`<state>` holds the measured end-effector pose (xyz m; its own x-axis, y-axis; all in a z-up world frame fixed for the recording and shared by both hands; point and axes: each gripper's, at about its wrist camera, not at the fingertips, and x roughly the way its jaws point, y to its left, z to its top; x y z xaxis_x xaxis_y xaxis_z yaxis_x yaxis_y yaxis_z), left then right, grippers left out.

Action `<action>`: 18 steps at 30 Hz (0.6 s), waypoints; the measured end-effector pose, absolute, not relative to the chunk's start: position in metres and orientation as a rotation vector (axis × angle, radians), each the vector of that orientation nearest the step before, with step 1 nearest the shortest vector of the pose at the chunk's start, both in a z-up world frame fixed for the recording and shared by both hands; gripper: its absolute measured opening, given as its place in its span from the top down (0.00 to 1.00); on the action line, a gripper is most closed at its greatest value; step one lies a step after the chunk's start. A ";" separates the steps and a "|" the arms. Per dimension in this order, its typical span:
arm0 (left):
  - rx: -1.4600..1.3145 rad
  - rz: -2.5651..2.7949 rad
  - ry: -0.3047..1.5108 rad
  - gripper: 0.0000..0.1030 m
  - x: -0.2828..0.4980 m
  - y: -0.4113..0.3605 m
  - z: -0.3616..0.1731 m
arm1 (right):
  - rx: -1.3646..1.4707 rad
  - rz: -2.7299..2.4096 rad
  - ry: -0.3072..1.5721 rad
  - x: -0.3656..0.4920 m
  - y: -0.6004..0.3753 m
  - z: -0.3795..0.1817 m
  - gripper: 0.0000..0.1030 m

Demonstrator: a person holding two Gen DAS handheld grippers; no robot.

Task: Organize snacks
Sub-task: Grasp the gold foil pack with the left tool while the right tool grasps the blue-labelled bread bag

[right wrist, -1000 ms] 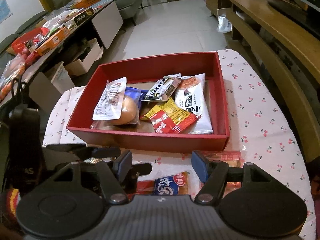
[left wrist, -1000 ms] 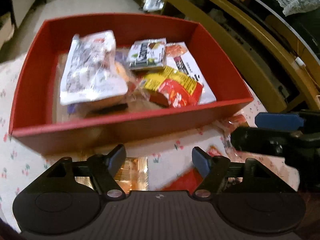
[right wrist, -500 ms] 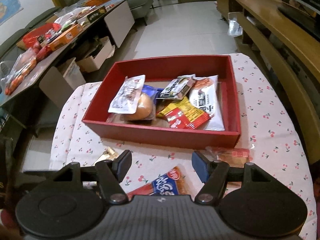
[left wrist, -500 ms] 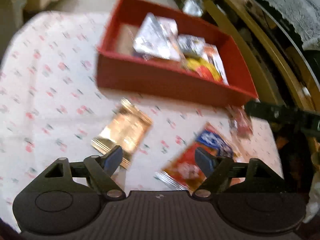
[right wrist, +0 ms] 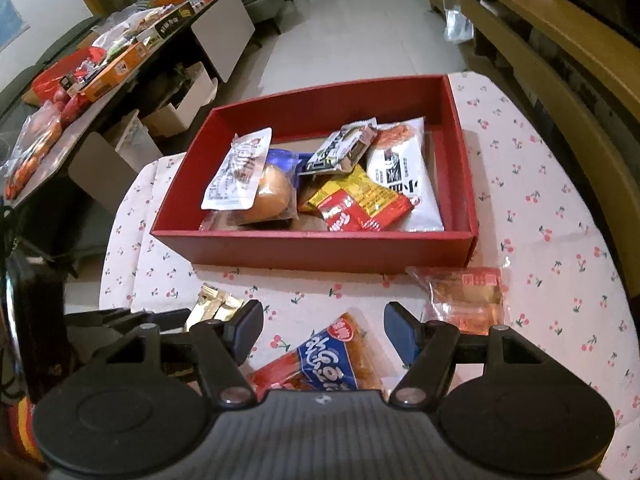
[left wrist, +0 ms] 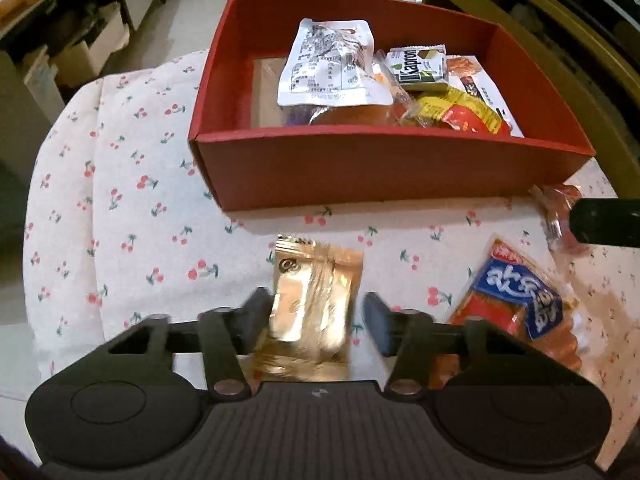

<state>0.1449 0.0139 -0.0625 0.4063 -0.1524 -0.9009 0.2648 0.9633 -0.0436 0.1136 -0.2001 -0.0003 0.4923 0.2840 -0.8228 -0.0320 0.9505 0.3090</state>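
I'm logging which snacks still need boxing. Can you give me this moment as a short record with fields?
container: red box on the cherry-print cloth, several packets already inside
still outside: gold packet, red-and-blue packet, clear orange packet
left gripper: jaws have just been closing around the gold packet; a gap still shows at the right finger
right gripper: open, above the red-and-blue packet
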 end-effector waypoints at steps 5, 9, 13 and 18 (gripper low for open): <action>0.065 -0.266 1.150 0.54 0.130 0.034 -0.060 | 0.277 0.183 1.087 0.106 -0.192 -0.011 0.29; 0.037 -0.270 1.153 0.54 0.119 0.048 -0.057 | 0.299 0.179 1.150 0.099 -0.178 -0.027 0.29; 0.006 -0.290 1.161 0.54 0.113 0.058 -0.055 | 0.394 0.207 1.208 0.086 -0.170 -0.037 0.29; -0.020 -0.314 1.168 0.54 0.111 0.063 -0.056 | 0.432 0.202 1.272 0.091 -0.156 -0.054 0.28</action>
<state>0.1114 0.0628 -0.0559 0.3533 -0.2537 -0.9004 0.2326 0.9561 -0.1781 0.0913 -0.1562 -0.0542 0.2905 0.3802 -0.8781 0.0897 0.9028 0.4206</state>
